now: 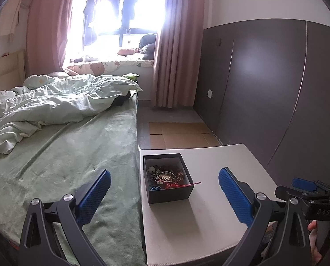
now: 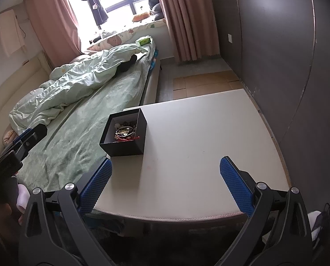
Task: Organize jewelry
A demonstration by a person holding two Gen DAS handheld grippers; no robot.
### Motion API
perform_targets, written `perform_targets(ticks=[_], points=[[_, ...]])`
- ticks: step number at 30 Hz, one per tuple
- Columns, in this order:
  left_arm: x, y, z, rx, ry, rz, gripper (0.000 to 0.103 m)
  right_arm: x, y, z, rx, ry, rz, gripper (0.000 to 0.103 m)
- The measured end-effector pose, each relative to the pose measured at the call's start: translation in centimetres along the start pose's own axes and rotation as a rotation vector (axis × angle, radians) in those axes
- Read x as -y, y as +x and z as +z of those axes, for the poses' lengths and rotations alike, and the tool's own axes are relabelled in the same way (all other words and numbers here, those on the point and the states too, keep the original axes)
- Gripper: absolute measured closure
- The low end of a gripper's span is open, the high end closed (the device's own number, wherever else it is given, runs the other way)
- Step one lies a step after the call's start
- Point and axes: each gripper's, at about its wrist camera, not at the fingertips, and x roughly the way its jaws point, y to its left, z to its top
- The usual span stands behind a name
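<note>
Jaws wide apart & empty on both left gripper [image 1: 164,191] & right gripper [image 2: 165,180], held above near edge of white bench [image 2: 198,133]. Black box [image 1: 168,178] w/ tangled jewelry [image 1: 165,176] sits on bench's left side, beside green bed [image 1: 65,155]; red cord [image 1: 192,184] hangs over box rim.

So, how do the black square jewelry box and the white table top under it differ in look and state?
The black square jewelry box is dark with upright walls, while the white table top is pale and flat. The box holds a tangle of jewelry, with a red cord over its rim; the table carries only the box. Both have straight edges, and neither open gripper touches them.
</note>
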Motion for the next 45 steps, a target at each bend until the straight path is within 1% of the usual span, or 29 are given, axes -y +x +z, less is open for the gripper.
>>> perform_targets(ticks=[11, 32, 35, 41, 45], points=[[0.24, 0.71, 0.11, -0.006, 0.007, -0.004, 0.008, 0.11, 0.16, 0.26, 0.009, 0.003, -0.009, 0.006], [0.38, 0.86, 0.17, -0.006, 0.013, -0.006, 0.008, 0.18, 0.29, 0.44, 0.010, 0.010, -0.013, 0.006], [0.55, 0.70, 0.05, 0.005, 0.022, 0.006, 0.008, 0.21, 0.28, 0.34, 0.010, 0.009, -0.013, 0.006], [0.88, 0.91, -0.03, -0.008, 0.020, -0.003, 0.008, 0.20, 0.42, 0.23, 0.004, 0.002, -0.012, 0.006], [0.95, 0.71, -0.12, 0.004, 0.026, 0.006, 0.008, 0.23, 0.49, 0.27, 0.003, 0.003, -0.012, 0.006]])
